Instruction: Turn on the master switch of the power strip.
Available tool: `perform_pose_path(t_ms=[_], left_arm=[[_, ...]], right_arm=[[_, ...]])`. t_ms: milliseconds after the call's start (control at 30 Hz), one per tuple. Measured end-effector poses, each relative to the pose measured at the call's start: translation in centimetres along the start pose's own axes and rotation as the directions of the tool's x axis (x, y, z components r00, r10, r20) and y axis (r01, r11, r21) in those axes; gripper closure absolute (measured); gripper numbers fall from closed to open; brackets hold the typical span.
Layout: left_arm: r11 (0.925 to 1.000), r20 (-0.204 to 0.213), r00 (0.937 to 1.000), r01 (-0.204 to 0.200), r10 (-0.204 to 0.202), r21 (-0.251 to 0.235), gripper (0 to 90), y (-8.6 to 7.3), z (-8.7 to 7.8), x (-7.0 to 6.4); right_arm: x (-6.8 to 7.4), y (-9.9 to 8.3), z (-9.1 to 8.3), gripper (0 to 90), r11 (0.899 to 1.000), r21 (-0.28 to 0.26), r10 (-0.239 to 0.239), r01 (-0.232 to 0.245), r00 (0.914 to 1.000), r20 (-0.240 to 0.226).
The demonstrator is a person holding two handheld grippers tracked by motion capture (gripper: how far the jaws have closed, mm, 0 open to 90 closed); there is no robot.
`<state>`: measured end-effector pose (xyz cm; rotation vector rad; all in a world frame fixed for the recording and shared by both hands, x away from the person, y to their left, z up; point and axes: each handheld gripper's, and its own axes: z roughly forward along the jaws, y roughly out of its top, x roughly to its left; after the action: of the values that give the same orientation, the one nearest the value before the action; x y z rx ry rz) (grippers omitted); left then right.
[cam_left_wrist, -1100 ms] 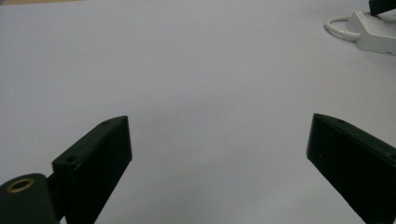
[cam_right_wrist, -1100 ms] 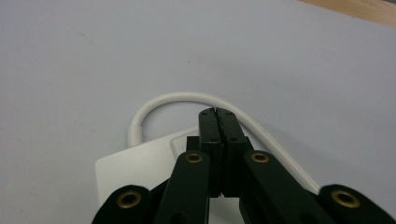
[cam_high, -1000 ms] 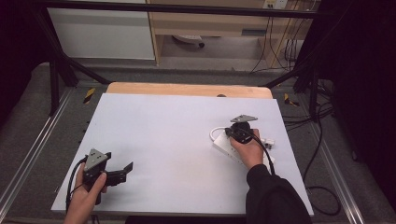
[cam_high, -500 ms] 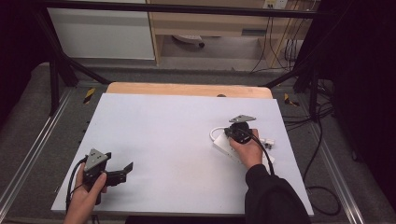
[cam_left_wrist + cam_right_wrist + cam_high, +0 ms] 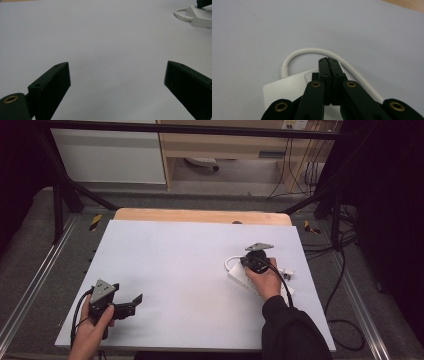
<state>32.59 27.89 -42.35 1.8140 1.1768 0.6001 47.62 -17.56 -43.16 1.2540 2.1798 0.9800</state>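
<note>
Right now I am holding my right hand-held gripper (image 5: 329,59) down over the white power strip (image 5: 287,92), with its jaws pressed together and nothing between them. The strip is lying directly beneath the jaws, and its white cord (image 5: 312,50) is looping out just ahead of the tips and curving back along one side of them. From the high view, my right hand-held gripper (image 5: 246,261) is sitting on top of the power strip (image 5: 239,278) at the right side of the table (image 5: 175,255), and a small white plug (image 5: 287,272) is lying just beyond my hand, on its outer side.

My left hand-held gripper (image 5: 135,301) is resting well apart from all this, near my edge of the table, with its jaws (image 5: 116,82) standing wide apart over bare surface. Far ahead of it, the power strip (image 5: 200,18) is showing with its cord (image 5: 181,13).

I am judging that the risk lies in the closed jaws. If I am pushing down on the strip with the tips, they could be sliding off its smooth top and shoving it sideways. If I am meaning to take the cord, the jaws are not open for it, and opening them this close could be nudging the loop away. With my left hand so far off, nothing is steadying the strip against a skid.
</note>
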Motion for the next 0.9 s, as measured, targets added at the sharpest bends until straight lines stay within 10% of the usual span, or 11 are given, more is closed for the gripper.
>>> perform_pose_path(t_ms=[900], left_arm=[[1.0000,-0.003,1.0000,0.002,-0.002,0.002,6.8,-0.01,0.03,0.01]], right_arm=[[0.11,-0.03,0.00,90.0,1.000,-0.001,-0.011,0.011,0.9999,0.005]])
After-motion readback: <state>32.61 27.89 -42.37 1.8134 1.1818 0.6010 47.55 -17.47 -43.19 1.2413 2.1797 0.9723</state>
